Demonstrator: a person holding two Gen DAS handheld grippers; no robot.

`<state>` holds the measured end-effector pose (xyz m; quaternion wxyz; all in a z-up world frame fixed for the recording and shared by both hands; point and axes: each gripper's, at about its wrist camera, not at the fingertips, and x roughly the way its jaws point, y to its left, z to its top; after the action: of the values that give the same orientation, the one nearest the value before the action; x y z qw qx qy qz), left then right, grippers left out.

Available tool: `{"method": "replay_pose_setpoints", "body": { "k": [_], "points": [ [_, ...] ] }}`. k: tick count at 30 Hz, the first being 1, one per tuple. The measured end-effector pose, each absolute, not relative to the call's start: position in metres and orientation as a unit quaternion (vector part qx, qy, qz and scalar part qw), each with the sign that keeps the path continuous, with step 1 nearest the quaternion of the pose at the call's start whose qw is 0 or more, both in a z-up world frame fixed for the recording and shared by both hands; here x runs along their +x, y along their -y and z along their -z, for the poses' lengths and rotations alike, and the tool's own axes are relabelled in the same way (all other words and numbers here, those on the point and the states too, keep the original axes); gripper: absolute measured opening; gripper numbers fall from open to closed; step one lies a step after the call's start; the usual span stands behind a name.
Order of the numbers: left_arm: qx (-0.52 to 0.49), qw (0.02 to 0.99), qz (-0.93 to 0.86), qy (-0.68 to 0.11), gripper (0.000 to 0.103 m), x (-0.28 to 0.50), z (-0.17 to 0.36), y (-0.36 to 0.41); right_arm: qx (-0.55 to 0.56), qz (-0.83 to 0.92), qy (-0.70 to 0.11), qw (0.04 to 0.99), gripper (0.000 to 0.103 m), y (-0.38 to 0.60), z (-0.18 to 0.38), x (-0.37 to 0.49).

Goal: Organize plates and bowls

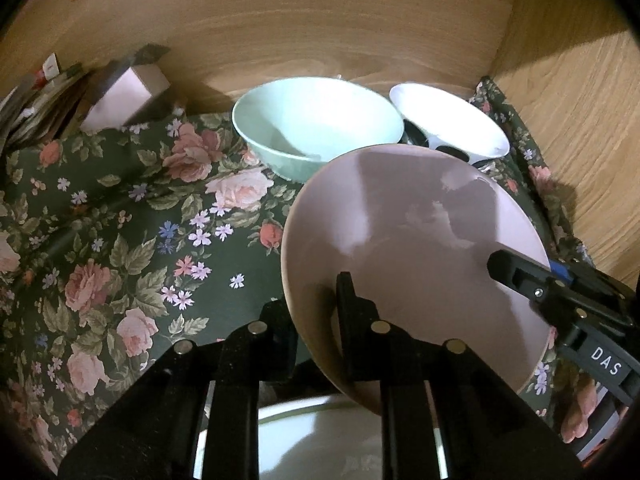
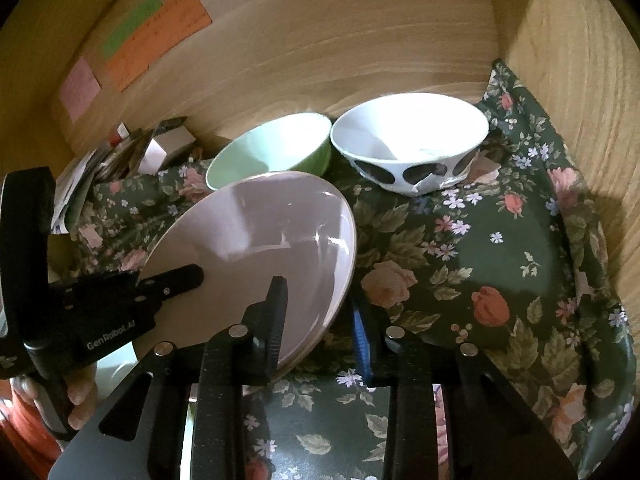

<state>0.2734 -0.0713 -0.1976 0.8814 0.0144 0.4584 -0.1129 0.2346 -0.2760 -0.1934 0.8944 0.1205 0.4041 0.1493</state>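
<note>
A pale pink plate is held tilted above the floral cloth. My left gripper is shut on its left rim, one finger over the face and one under. My right gripper is shut on the opposite rim, its blue-padded finger below the plate. Each gripper shows in the other's view: the right gripper and the left gripper. Behind the plate stand a mint-green bowl and a white bowl with black spots, side by side.
Another pale plate lies beneath my left gripper. A dark floral cloth covers the surface. Wooden walls close in the back and right. A small box and papers sit at the back left. A person's fingers hold the left gripper.
</note>
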Motion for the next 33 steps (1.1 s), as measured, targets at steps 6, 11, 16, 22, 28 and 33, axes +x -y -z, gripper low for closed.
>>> {"method": "replay_pose_setpoints", "body": {
  "k": [6, 11, 16, 22, 28, 33],
  "points": [
    [0.012, 0.896, 0.111, -0.429, 0.017, 0.262, 0.176, 0.071, 0.118, -0.145, -0.383, 0.905, 0.026, 0.277, 0.177, 0.225],
    [0.004, 0.902, 0.11, -0.418, 0.017, 0.251, 0.163, 0.068, 0.117, -0.149, -0.367, 0.911, 0.026, 0.272, 0.162, 0.217],
    [-0.004, 0.907, 0.105, -0.407, 0.017, 0.238, 0.15, 0.059, 0.113, -0.157, -0.356, 0.914, 0.026, 0.263, 0.15, 0.208],
    [-0.006, 0.915, 0.095, -0.393, 0.017, 0.22, 0.136, 0.044, 0.107, -0.172, -0.344, 0.917, 0.026, 0.247, 0.137, 0.196],
    [-0.01, 0.921, 0.08, -0.381, 0.017, 0.198, 0.126, 0.024, 0.101, -0.191, -0.338, 0.916, 0.026, 0.228, 0.129, 0.185],
    [-0.017, 0.923, 0.066, -0.378, 0.017, 0.181, 0.122, 0.006, 0.096, -0.206, -0.336, 0.914, 0.026, 0.212, 0.126, 0.177]
  ]
}}
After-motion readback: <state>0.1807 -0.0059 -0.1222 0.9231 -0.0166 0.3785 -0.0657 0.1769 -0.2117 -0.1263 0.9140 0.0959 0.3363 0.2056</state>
